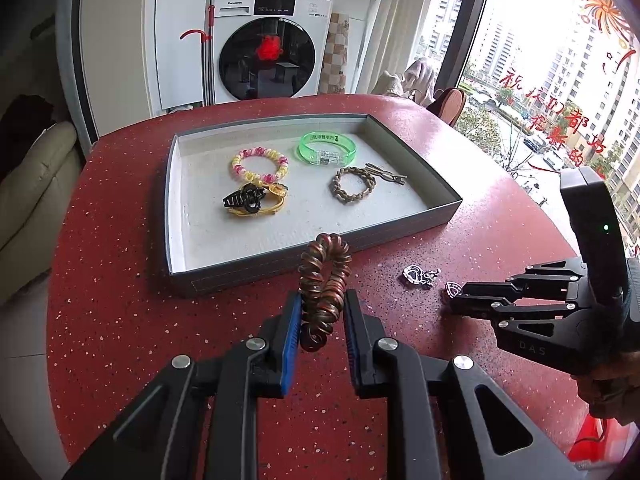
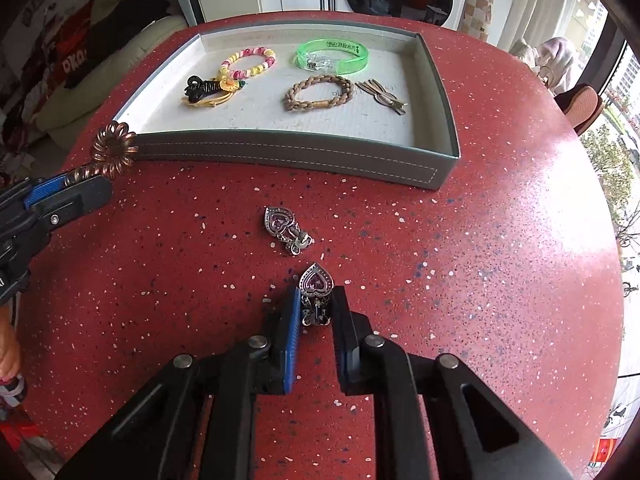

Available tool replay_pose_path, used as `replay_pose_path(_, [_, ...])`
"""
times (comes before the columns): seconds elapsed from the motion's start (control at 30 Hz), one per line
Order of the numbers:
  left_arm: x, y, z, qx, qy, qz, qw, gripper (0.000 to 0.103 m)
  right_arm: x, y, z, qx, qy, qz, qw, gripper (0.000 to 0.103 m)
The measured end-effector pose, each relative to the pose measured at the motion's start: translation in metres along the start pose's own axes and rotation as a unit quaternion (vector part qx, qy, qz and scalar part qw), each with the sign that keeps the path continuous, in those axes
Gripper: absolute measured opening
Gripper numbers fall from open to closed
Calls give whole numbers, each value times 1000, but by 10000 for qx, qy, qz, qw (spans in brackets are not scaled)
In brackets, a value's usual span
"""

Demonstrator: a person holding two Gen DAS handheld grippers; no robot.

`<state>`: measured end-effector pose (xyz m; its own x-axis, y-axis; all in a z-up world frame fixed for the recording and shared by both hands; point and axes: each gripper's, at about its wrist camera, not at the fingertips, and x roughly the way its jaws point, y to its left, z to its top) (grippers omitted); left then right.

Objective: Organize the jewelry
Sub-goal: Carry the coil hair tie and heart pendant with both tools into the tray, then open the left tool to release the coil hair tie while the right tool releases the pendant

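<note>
Red speckled round table, white washing machine behind, bright window, cream sofa.

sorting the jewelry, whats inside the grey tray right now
The grey tray holds a pink-yellow bead bracelet, green bangle, braided bracelet, bow clip and a black claw clip partly covering yellow pieces.

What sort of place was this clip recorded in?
Most likely a home, a flat high up: a front-loading washing machine behind the red speckled table, a cream sofa beside it, and apartment towers outside the window.
</note>
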<state>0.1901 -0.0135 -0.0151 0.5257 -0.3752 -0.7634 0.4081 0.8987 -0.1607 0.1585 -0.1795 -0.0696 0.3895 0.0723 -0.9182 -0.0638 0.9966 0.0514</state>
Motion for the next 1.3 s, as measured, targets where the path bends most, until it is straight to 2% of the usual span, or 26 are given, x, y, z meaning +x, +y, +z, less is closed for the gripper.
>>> replay_pose_path(0.13, [-4, 3, 6, 6, -65, 16, 10000, 39, -15, -10, 2, 282, -150, 318, 9990, 17])
replay_pose_path(0.3, [-5, 9, 23, 23, -181, 86, 9998, 39, -44, -20, 22, 531, -565, 646, 9949, 17])
replay_pose_path(0.47, [4, 19, 46, -136, -153, 15, 9998, 39, -60, -25, 53, 646, -925, 670, 9914, 17])
replay_pose_path(0.63, [23, 18, 66, -162, -57, -58, 9998, 39, -50, -30, 81, 790, -909, 765, 9898, 17])
replay_pose_path(0.87, [57, 10, 83, -179, 131, 27, 9998, 39, -20, -44, 104, 1008, -774, 738, 9891, 17])
replay_pose_path(1.3, [110, 8, 82, -36, 536, 426, 9976, 39, 24, -62, 121, 1262, -560, 656, 9882, 17])
